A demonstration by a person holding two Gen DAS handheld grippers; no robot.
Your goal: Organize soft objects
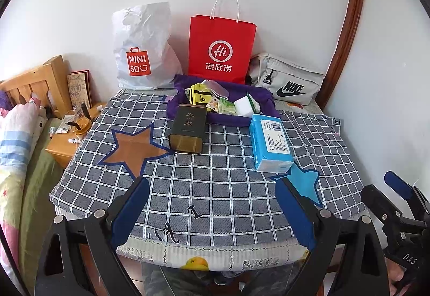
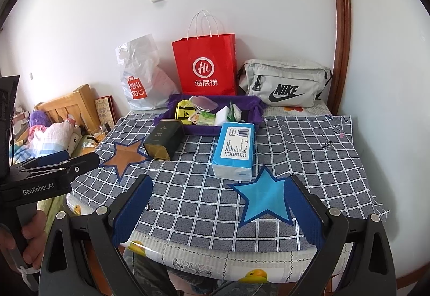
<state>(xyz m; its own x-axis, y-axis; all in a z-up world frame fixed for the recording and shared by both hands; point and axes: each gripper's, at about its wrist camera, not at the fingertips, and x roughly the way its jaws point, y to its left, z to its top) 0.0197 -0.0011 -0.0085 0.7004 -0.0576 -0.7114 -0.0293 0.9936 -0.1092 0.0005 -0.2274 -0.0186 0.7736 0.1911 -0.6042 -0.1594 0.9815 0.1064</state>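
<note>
- While both grippers hang off the table's near edge, left gripper (image 1: 212, 204) has its blue-padded fingers spread wide, gripping nothing; right gripper (image 2: 219, 206) likewise spread, nothing between the pads.
- Checked cloth (image 1: 231, 188) covers the table; the fingers frame its near edge, not touching it as far as I can tell.
- Blue star (image 2: 262, 198) patch sits just beyond the right gripper's right-hand finger, near the near-right part of the cloth; brown star (image 1: 134, 148) toward the left edge.
- Tissue pack (image 2: 235, 149), blue and white, lies mid-cloth right of centre, its near end just beside the blue star's tip.
- Dark tin (image 1: 188, 128) lies on its side left of the tissue pack, apart from it, far end against the purple tray's front wall.
- Purple tray (image 1: 228, 120) sits toward the far edge, centre; holds a yellow adidas pouch (image 1: 197, 96), a white sponge block (image 1: 244, 106), green packets (image 1: 225, 106) and a clear packet, all crowded together.
- Behind the tray, along the wall: white Miniso bag (image 1: 142, 51) far-left, red paper bag (image 1: 221, 46) centre, grey Nike pouch (image 2: 286, 86) far-right.
- Tin and tissue pack stand between the grippers and the tray.
- Wooden nightstand (image 1: 64, 147) with clutter off the table's left edge.
</note>
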